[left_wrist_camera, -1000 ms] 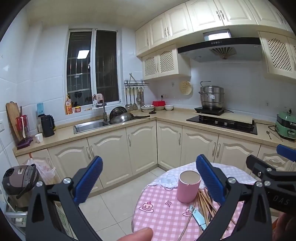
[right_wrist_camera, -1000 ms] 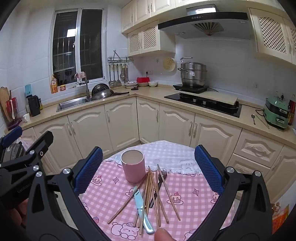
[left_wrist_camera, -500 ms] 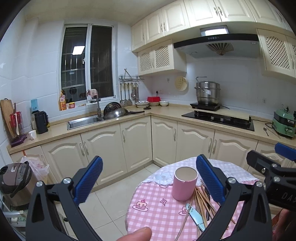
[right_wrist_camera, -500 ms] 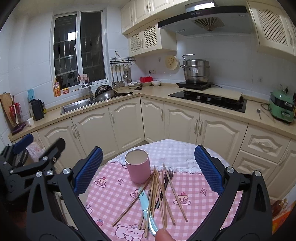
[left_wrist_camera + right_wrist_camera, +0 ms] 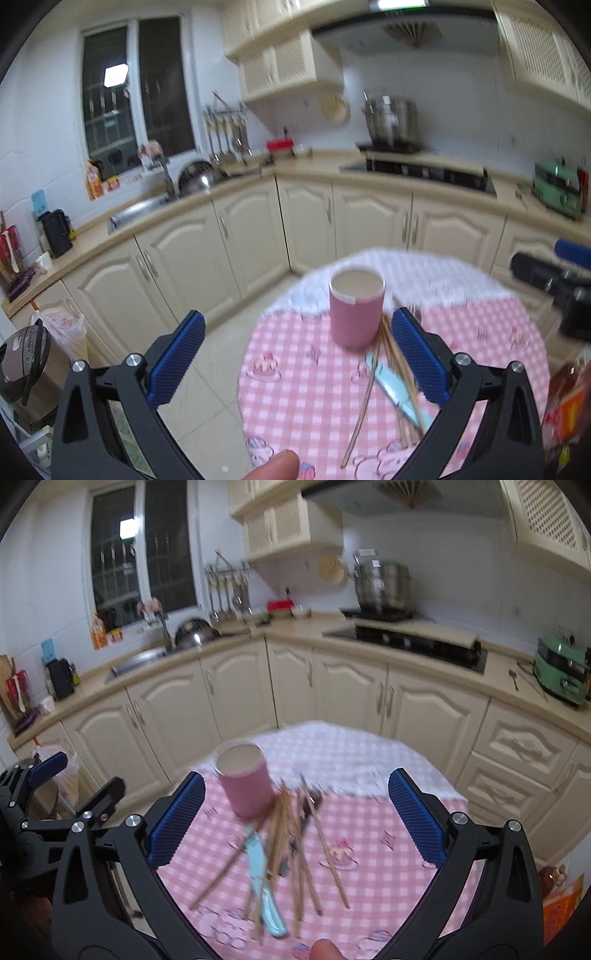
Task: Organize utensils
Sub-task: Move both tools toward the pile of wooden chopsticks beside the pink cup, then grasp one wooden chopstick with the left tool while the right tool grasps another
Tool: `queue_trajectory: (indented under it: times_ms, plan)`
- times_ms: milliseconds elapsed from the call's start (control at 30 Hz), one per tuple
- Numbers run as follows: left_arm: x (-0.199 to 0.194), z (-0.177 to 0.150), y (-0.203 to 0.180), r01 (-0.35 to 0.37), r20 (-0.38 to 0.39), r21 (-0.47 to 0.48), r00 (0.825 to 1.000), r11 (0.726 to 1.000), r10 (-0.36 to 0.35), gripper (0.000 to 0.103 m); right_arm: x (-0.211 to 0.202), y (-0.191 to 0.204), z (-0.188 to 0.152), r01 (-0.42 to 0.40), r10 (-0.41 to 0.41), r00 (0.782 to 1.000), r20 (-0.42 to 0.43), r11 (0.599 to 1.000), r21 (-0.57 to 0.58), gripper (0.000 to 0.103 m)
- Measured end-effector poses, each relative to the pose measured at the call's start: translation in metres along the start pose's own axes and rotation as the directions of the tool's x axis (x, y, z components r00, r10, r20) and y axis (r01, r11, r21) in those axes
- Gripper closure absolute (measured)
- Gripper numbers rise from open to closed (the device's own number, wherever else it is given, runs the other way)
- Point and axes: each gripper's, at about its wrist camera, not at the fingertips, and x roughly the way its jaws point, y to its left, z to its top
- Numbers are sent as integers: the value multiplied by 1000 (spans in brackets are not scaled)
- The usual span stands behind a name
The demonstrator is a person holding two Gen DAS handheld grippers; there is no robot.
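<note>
Both tongs are spread wide and hold nothing: the left gripper (image 5: 297,360) hangs over the near left edge of the round table (image 5: 295,398), and the right gripper (image 5: 295,821) hangs above its middle. The things to sort lie loose on the pink checked cloth: a heap of wooden chopsticks (image 5: 286,845) crossed over one another, a pale blue knife (image 5: 264,882) under them, and what looks like a dark spoon, too blurred to be sure. The empty pink cup (image 5: 245,784) stands upright just beyond the heap, touching its far tips. The step in hand looks like the first reach. It would go best to take one stick from the right fringe, where they fan apart, pinch it near mid-length and tip it upright over the cup. The table's near rim is close, so a careless drag could push sticks off; there is open room above the table.
</note>
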Motion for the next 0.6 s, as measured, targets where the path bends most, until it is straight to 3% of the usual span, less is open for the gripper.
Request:
queue_trajectory:
  times_ms: [200, 333, 600]
  plan:
    - [60, -30, -7, 41, -186, 59, 982, 997, -29, 4, 52, -29, -21, 21, -23, 981, -191, 1000, -15, 6]
    - [100, -49, -14, 94, -285, 96, 956, 991, -63, 4, 93, -41, -39, 2, -13, 944, -331, 999, -34, 6]
    - [153, -62, -37, 204, -414, 163, 902, 965, -120, 4, 154, -48, -61, -24, -19, 874, -485, 996, -81, 6]
